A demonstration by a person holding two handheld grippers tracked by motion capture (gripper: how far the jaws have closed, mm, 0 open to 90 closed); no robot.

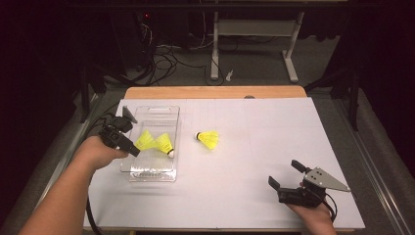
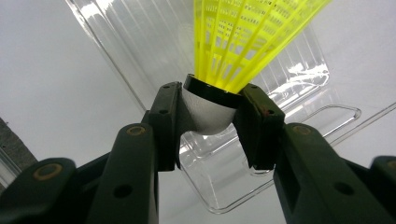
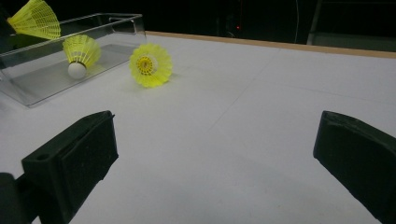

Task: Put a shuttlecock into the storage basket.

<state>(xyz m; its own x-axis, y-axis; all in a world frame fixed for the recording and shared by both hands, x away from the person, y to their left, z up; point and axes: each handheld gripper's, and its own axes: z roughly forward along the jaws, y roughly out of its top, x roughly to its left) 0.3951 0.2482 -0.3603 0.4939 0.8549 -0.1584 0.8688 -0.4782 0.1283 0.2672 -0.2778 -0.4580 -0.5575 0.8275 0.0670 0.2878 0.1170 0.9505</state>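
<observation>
Clear plastic tray point(image 1: 172, 116) is our landmark: over its left side our left gripper point(image 2: 211, 112) pinches a yellow shuttlecock point(image 2: 247, 37) by its white cork, seen close in the left gripper view. A second shuttlecock point(image 1: 165, 144) lies inside, a third point(image 1: 208, 138) just right of it, and our right gripper point(image 1: 288, 177) rests far right, jaws spread.

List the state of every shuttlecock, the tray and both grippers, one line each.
Left gripper: shut on the held shuttlecock's white cork.
Held shuttlecock: gripped by its cork above the clear tray.
Clear tray: open-topped, flat on the table.
Shuttlecock in tray: lying on its side.
Loose shuttlecock: on its side on the table, beside the tray.
Right gripper: open, holding nothing.
</observation>
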